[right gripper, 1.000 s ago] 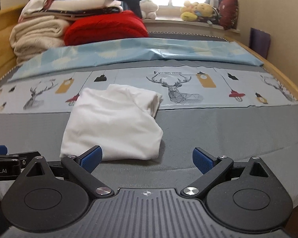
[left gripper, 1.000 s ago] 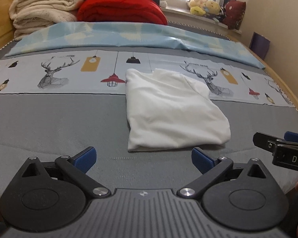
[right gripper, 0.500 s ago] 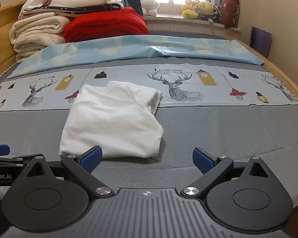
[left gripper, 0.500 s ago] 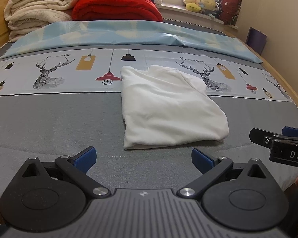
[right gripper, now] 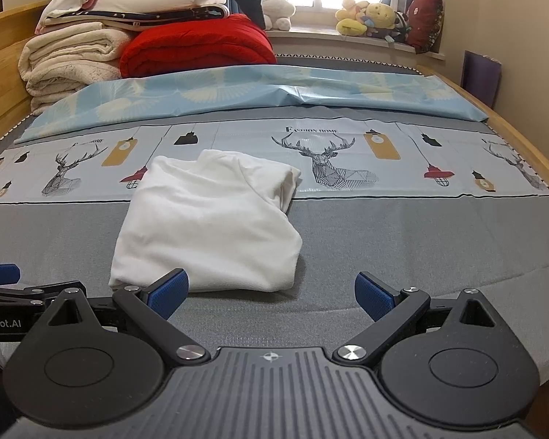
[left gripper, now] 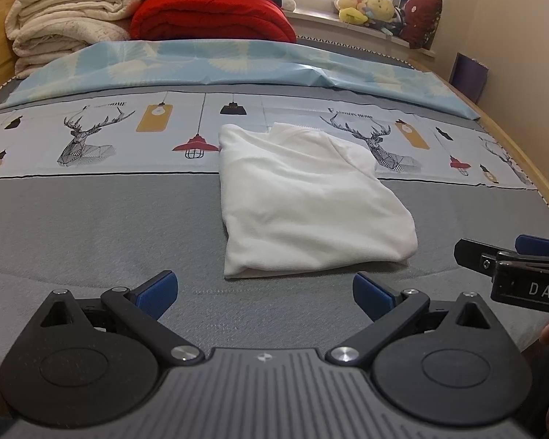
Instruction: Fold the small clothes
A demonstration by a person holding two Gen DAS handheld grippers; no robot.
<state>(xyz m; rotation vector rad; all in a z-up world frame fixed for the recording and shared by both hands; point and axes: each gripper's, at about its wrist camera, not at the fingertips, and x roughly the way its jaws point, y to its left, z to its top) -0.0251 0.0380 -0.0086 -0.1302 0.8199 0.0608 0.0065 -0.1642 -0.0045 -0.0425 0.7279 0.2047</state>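
Observation:
A white garment (left gripper: 307,201) lies folded into a compact rectangle on the grey bed cover, also seen as the white garment (right gripper: 216,223) in the right wrist view. My left gripper (left gripper: 265,291) hovers open just short of its near edge, nothing between the blue pads. My right gripper (right gripper: 271,292) is open too, its left fingertip (right gripper: 168,289) overlapping the garment's near edge in the image; contact cannot be told. The right gripper's side shows at the right edge of the left wrist view (left gripper: 512,267).
Stacked cream blankets (right gripper: 69,62) and a red quilt (right gripper: 197,47) sit at the head of the bed, behind a light blue sheet (right gripper: 260,91). Plush toys (right gripper: 369,18) line the windowsill. A wooden bed rail (right gripper: 530,146) runs along the right.
Both grippers have drawn back slightly and tilted, so the garment sits a little farther off. The garment itself has not moved, and both grippers stay open.

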